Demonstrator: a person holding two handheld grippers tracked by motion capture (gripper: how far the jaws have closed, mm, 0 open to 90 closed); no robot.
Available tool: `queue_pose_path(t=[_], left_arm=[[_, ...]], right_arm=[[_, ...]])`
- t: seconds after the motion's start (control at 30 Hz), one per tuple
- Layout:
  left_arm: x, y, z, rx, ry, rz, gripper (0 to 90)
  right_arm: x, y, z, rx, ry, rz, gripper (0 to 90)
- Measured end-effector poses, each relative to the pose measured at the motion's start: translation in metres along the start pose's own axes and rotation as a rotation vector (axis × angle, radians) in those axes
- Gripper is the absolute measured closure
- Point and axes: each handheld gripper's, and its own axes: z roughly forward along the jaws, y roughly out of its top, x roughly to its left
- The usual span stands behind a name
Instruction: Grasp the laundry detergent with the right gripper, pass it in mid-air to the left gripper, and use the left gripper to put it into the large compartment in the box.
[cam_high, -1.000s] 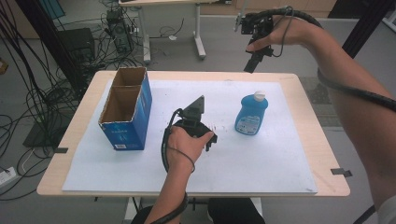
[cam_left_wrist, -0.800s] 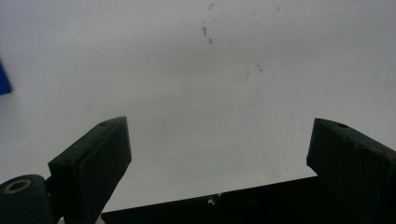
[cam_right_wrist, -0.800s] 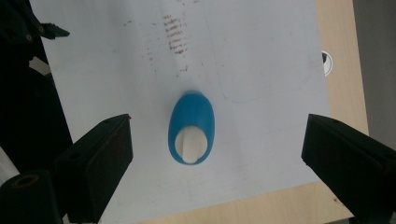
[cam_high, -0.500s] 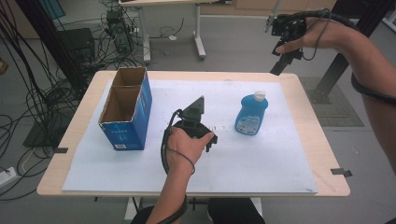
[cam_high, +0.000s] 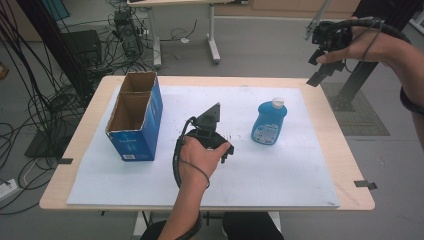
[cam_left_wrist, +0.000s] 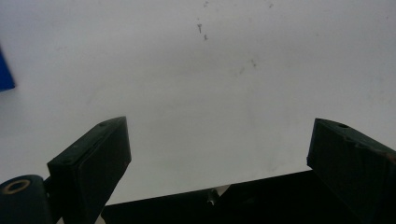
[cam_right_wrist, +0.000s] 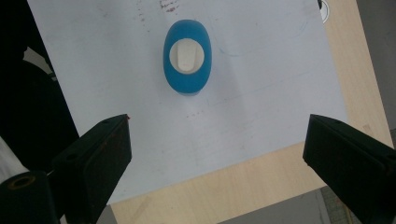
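1. The right gripper (cam_high: 320, 67) hangs high above the far right corner of the counter (cam_high: 330, 125), held in a hand (cam_high: 365, 45); its jaws are spread wide with nothing between them, and they have just been opening a little further.
2. In the right gripper view it (cam_right_wrist: 217, 154) looks straight down on the blue bottle (cam_right_wrist: 187, 56), whose white cap faces the camera, well below and apart from the jaws.
3. The left gripper (cam_high: 220, 145) rests low on the white sheet (cam_high: 280, 170) near the middle of the counter, gripped by the left hand (cam_high: 195, 157).
4. In the left gripper view its (cam_left_wrist: 219, 149) jaws stand wide apart over bare white sheet, empty.
5. The blue bottle (cam_high: 269, 121) stands upright on the sheet, right of the left gripper and clear of it.
6. An open blue cardboard box (cam_high: 135, 117) stands at the left side of the sheet, split into two compartments, well apart from the bottle.
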Motion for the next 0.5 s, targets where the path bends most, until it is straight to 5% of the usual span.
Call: queue_pose_path(t=[0.13,0.5], left_arm=[[-0.001,0.0,0.001,0.002,0.002,0.002,6.6],[0.0,-0.002,0.0,0.002,-0.003,0.003,6.6]], right_arm=[[0.002,-0.009,0.003,-0.057,0.017,-0.008,6.9],[0.007,-0.023,0.028,-0.084,0.037,-0.028,5.5]])
